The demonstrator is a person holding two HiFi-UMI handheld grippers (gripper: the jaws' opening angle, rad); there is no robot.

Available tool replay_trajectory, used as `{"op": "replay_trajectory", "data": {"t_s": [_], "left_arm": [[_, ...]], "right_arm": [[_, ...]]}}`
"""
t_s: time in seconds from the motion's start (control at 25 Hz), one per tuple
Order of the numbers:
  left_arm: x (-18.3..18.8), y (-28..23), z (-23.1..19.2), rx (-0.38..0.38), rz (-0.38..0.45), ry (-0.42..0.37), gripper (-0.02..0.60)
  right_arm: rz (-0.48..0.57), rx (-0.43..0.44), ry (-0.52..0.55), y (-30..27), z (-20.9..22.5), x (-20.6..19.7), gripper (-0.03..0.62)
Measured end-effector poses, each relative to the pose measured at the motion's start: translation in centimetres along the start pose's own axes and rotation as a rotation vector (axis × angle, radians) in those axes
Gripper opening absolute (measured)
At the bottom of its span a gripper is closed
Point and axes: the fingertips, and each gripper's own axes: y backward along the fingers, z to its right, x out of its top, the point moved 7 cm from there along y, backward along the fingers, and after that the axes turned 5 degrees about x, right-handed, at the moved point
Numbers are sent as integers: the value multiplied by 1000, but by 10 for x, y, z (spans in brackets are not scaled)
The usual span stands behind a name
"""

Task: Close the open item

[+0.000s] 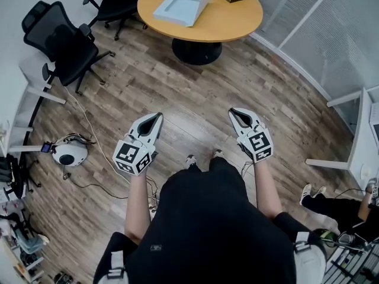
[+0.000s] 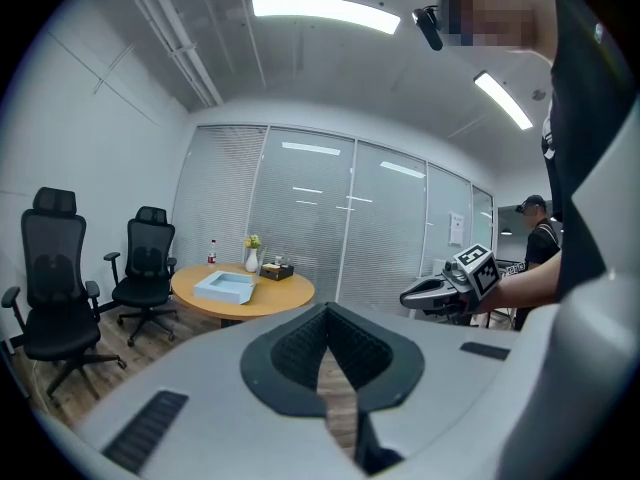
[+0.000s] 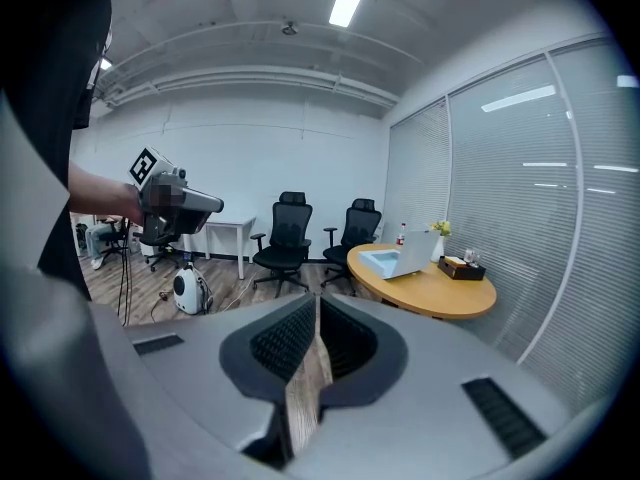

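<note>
While lid-up on table (image 1: 231, 19), blue box (image 1: 174, 7); left gripper (image 1: 159, 116) and right gripper (image 1: 232, 110), jaws together.

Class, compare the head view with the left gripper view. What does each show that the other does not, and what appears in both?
Only the head view: the white floor device and the left tool seen whole from outside, with its marker cube.
Only the left gripper view: the ceiling lights, the yellow flowers on the table, and the left tool's jaws up close, shut and empty.
Both: the round table, the open blue box on it, the black chairs and the right tool.
</note>
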Motion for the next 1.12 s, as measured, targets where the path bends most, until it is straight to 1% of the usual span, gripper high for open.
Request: {"op": "replay_trajectory", "data": {"t_s": [0.28,0.44,0.8,1.12], "left_arm": [[-1,-19,-8,5,-33,-1,5],[4,-35,-15,29,-36,3,5],[21,-90,-26,67,-42,13,5],[34,-139,-30,138,-48,33,5]], "right_arm": [[13,4,-11,-14,24,0,11],[10,32,-8,-30,43,0,11],[16,80,11,-60,108,11,11],[10,146,12,-90,175,10,11]]}}
